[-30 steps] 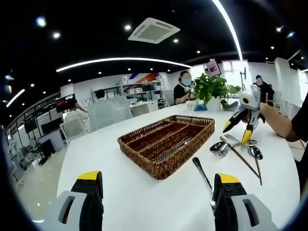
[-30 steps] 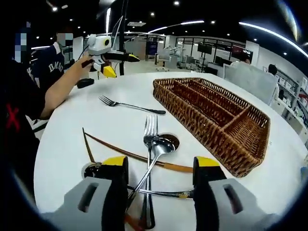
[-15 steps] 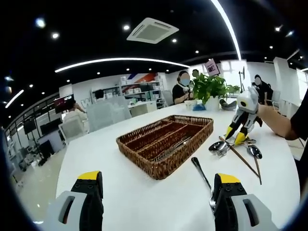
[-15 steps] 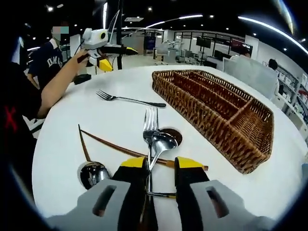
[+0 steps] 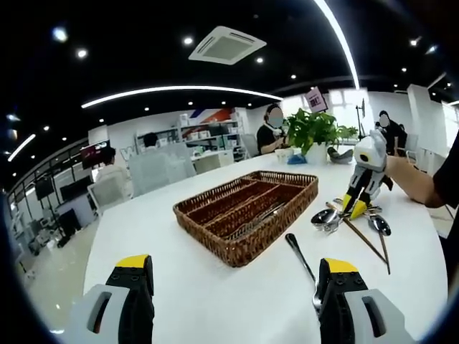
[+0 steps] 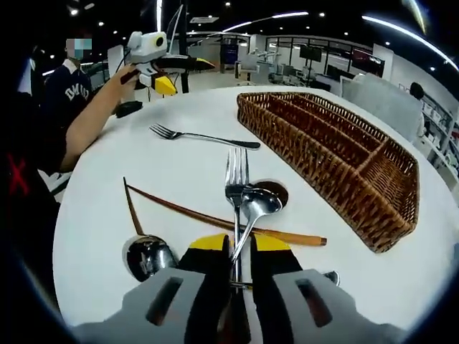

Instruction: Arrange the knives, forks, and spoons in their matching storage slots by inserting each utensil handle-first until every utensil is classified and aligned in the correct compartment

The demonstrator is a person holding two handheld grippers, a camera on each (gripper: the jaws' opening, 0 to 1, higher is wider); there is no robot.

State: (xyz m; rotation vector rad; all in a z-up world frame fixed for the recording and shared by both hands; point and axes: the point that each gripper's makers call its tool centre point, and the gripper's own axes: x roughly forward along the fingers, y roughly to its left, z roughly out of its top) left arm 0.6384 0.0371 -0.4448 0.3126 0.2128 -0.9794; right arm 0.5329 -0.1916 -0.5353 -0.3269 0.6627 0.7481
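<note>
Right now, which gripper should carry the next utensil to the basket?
Right. The right gripper is shut on the fork in the utensil pile, with the wicker basket beside it. The left gripper hangs open, holding nothing.

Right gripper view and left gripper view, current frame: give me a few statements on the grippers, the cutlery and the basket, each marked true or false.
1. The right gripper is shut on the utensil handles in the cutlery pile. True.
2. The left gripper is holding a spoon. False: its jaws stand wide apart with nothing between them.
3. A lone fork lies on the white table, apart from the pile. True.
4. The wicker basket has a single undivided compartment. False: wicker dividers split it into several slots.
5. The pile lies inside the basket. False: it lies on the table beside it.
</note>
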